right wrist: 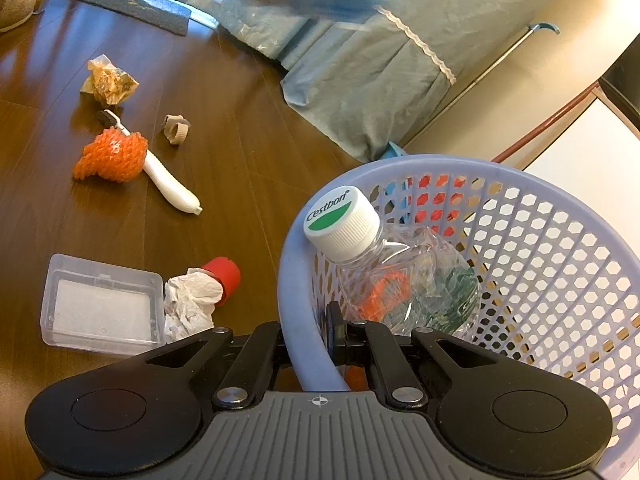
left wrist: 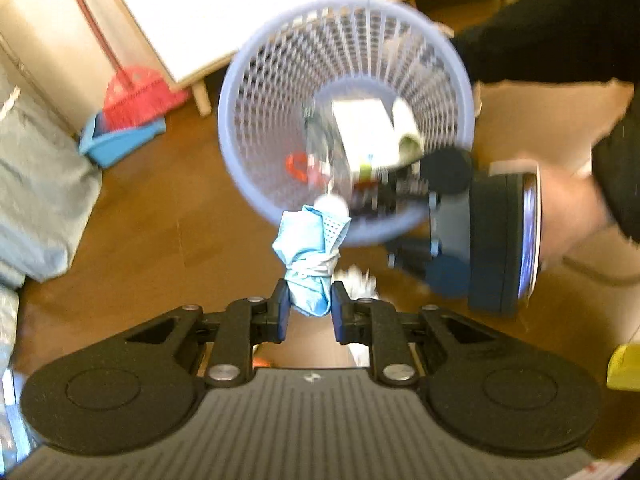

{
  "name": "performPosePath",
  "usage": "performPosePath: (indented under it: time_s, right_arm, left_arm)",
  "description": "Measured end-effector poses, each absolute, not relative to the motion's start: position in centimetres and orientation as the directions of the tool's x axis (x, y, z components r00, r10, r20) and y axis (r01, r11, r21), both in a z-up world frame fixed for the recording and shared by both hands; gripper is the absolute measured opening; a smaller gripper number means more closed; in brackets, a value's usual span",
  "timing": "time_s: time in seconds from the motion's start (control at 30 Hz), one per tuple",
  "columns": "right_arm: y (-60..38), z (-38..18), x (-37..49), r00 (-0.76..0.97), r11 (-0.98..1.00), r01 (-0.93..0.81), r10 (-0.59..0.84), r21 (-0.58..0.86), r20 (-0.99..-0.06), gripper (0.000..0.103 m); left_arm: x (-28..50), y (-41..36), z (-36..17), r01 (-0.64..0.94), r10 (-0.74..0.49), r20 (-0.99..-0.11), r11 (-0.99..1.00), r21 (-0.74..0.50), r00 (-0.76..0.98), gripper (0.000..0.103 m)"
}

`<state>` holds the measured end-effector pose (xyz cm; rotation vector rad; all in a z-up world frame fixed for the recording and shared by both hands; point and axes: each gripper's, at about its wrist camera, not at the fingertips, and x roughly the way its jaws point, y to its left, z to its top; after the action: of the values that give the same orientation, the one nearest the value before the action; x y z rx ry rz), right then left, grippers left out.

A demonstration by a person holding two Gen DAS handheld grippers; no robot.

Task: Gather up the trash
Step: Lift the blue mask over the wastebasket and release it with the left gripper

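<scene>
My left gripper (left wrist: pixel 310 312) is shut on a balled-up blue face mask (left wrist: pixel 310 256), held above the near rim of the lavender mesh basket (left wrist: pixel 256 60). Inside the basket lie a white carton (left wrist: pixel 366 136) and a clear plastic bottle (right wrist: pixel 400 276) with a white cap. My right gripper (right wrist: pixel 308 344) is shut on the basket rim (right wrist: pixel 296 280), one finger outside and one inside. In the left wrist view the right gripper (left wrist: pixel 384 200) appears at the basket's right side, in a person's hand (left wrist: pixel 568 216).
Trash lies on the brown floor: an orange foam net (right wrist: pixel 112 156) over a white toothbrush (right wrist: pixel 168 184), a crumpled wrapper (right wrist: pixel 108 80), a cardboard ring (right wrist: pixel 176 128), a clear plastic box (right wrist: pixel 100 306), crumpled tissue (right wrist: pixel 192 300), a red cap (right wrist: pixel 224 276). A blue bedcover (right wrist: pixel 360 80) hangs behind. A red broom (left wrist: pixel 136 96) stands in a blue dustpan.
</scene>
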<state>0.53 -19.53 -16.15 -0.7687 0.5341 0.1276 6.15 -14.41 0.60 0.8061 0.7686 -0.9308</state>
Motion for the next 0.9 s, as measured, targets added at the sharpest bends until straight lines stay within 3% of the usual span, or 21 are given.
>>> performPosePath:
  time_s: [0.43,0.47,0.57,0.7,0.9]
  right_arm:
    - [-19.5,-15.9,0.9,0.862,0.734,-0.286,-0.084,-0.616,-0.5,0.001]
    - [-19.5,-15.8,0.9,0.863,0.736,-0.283,-0.085,-0.615,-0.499,0.001]
    - [-19.5,-15.7,0.9,0.863,0.739,-0.281,-0.085,-0.613,-0.499,0.001]
    - [-19.6,-15.6,1.1,0.864,0.745,-0.274,-0.087,-0.608,-0.495,0.001]
    - [-19.6,-15.5,1.1,0.865,0.739,-0.276,-0.087,-0.614,-0.493,0.001]
  left_arm:
    - [7.3,-23.4,2.0,0.926,-0.475,-0.8,0.268,0.266,0.368,0.018]
    - [7.5,-24.0,1.8,0.926,-0.484,-0.795,0.274,0.258,0.365,0.021]
    - [8.3,-24.7,1.5,0.926,-0.517,-0.78,0.314,0.211,0.354,0.049]
    - [9.2,-23.2,2.1,0.912,-0.521,-0.767,0.358,0.202,0.375,0.048]
    - [11.7,-15.6,2.1,0.841,-0.417,-0.78,0.484,0.243,0.466,0.048]
